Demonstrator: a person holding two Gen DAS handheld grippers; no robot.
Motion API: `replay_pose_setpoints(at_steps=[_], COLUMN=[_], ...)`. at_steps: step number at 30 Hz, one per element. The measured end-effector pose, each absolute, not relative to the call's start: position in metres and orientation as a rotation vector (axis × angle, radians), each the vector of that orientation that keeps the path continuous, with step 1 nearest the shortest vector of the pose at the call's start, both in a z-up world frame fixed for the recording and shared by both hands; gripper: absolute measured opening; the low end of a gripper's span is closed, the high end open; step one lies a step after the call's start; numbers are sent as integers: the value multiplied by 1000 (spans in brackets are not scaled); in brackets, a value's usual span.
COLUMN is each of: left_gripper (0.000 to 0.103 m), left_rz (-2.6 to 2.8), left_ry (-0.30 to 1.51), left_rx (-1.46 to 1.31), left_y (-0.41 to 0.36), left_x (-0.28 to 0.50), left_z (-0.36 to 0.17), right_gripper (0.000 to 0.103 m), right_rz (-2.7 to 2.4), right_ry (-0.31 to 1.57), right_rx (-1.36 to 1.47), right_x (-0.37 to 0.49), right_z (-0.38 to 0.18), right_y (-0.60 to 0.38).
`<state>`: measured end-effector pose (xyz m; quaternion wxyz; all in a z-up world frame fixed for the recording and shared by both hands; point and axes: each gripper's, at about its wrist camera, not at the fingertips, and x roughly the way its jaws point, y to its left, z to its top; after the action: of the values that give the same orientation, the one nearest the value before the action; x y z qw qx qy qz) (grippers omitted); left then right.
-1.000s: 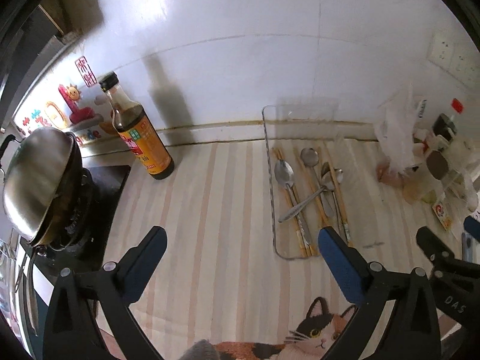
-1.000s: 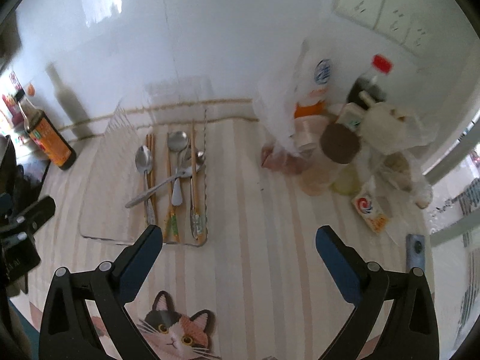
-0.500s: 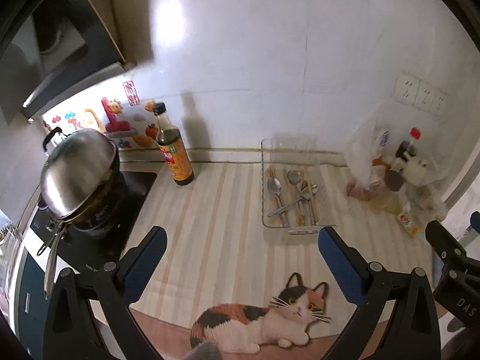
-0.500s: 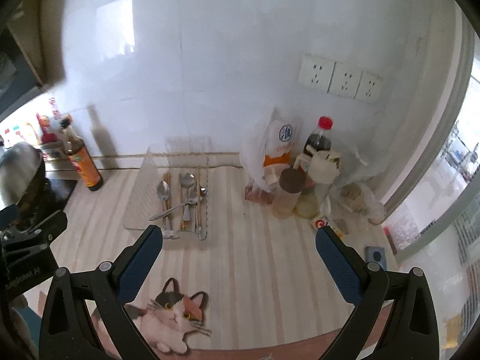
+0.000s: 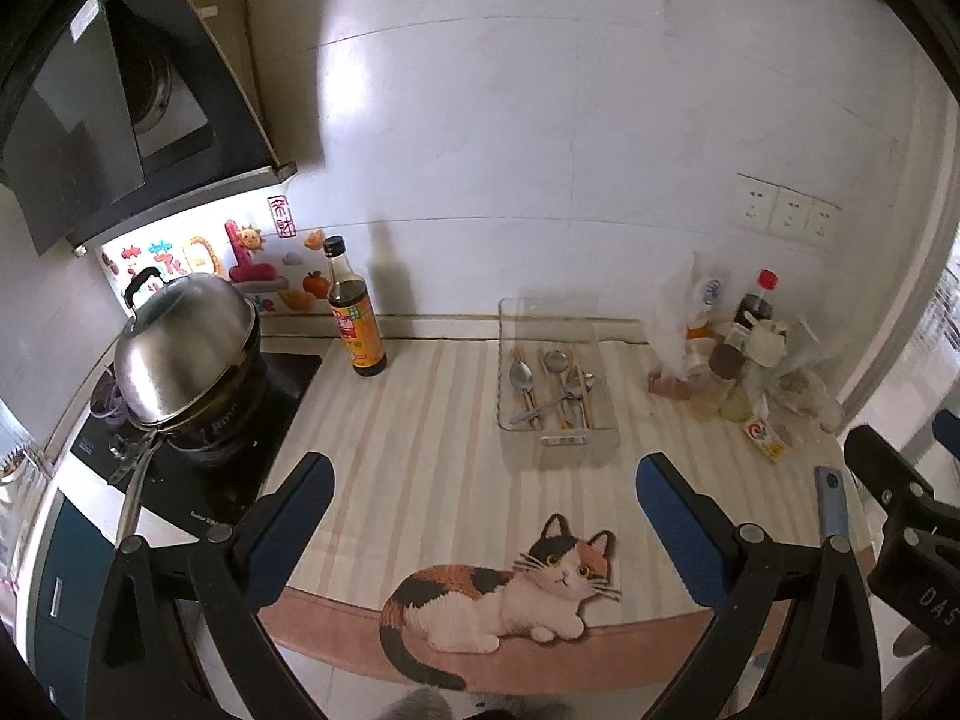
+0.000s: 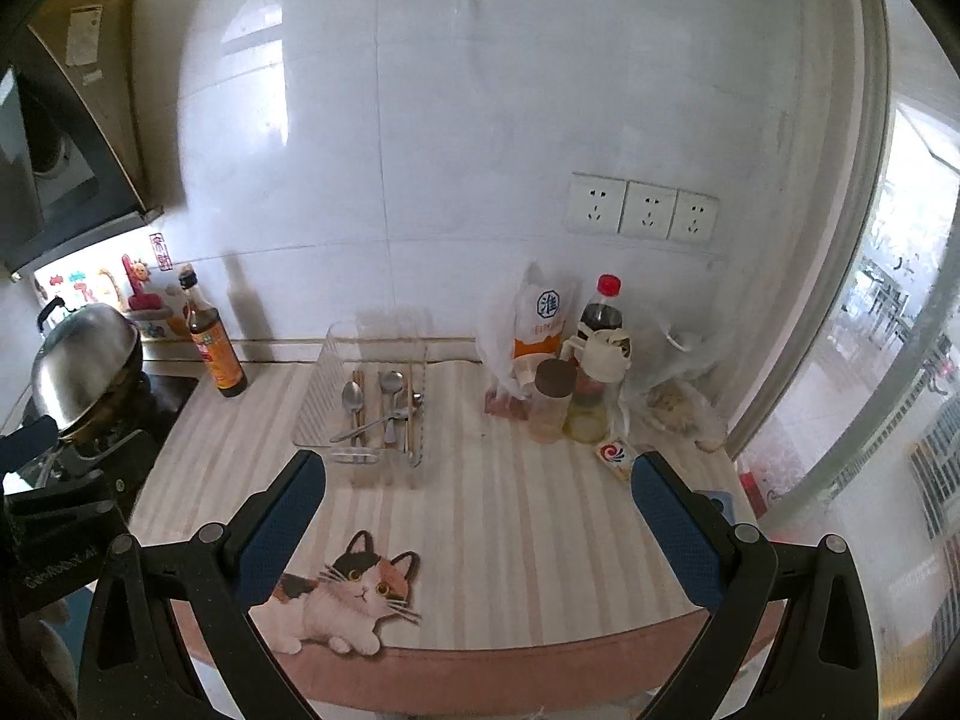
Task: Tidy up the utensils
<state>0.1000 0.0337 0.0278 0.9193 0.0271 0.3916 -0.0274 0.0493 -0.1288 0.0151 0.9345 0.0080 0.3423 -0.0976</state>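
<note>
The left gripper [image 5: 485, 504] and the right gripper [image 6: 477, 498] are both hanging spread wide and empty over the near edge of the striped mat [image 6: 516, 516], well short of the clear tray [image 5: 555, 450]. Inside that tray, spoons [image 5: 521, 377] and chopsticks [image 6: 358, 405] are lying lengthwise, with one spoon [image 6: 372, 425] lying crosswise on top. These are probably light, stiff and slippery; pinching mid-handle should be steadiest. Left of the tray, a sauce bottle [image 5: 355, 315] is standing.

Left hand-held gripper [image 5: 483, 507] spread wide and empty, right hand-held gripper [image 6: 477, 504] likewise
</note>
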Motion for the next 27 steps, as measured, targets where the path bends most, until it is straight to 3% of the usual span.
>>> replay_pose_setpoints(at_steps=[27], left_gripper=[103], left_rz=[10], left_ry=[834], left_rx=[52], left_y=[39], left_x=[89], left_z=[49], right_gripper=[103], right_rz=[-191], right_ry=[733], right_rx=[3], right_x=[46], right_z=[39], right_y=[-122])
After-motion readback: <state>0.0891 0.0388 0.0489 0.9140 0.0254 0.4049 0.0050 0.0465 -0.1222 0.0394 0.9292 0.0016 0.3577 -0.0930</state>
